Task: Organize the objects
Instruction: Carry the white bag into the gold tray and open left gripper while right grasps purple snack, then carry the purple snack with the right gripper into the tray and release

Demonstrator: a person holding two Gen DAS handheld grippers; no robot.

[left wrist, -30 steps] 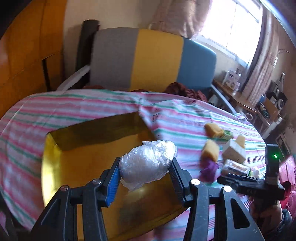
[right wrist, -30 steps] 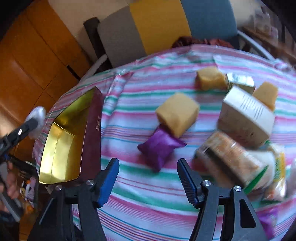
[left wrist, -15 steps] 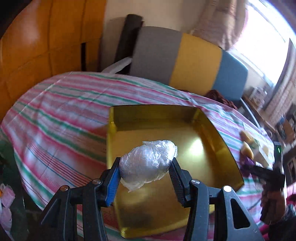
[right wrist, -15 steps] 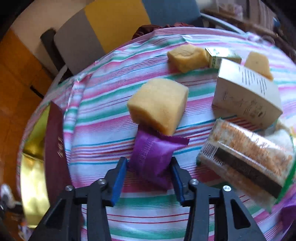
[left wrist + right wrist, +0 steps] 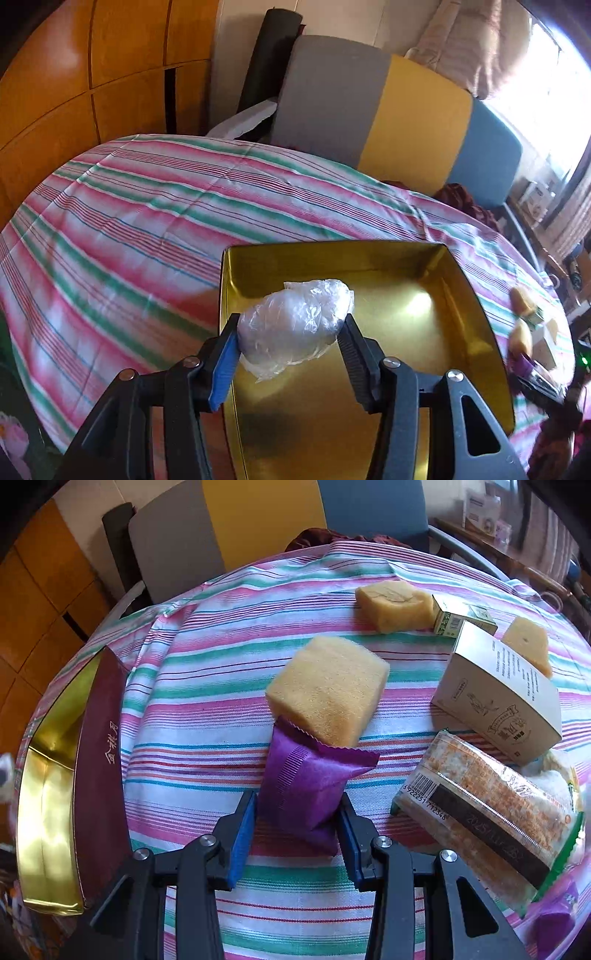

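Plastic-wrapped bundle [image 5: 293, 325]: soft, light, crinkly, slippery film; pinched across its middle by the left hand-held gripper [image 5: 291, 339], over the gold tray [image 5: 480, 314]. Purple packet [image 5: 303, 786]: limp foil, squeezed at mid-body by the right hand-held gripper [image 5: 297, 827], on the tabletop [image 5: 207, 709], sponge block [image 5: 328, 686] at 12 o'clock.

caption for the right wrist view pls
Right gripper shut on a purple packet beside a sponge on the striped cloth.

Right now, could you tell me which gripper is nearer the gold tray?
Left. The left gripper holds a plastic-wrapped bundle above the gold tray; the right gripper grips a purple packet beside it.
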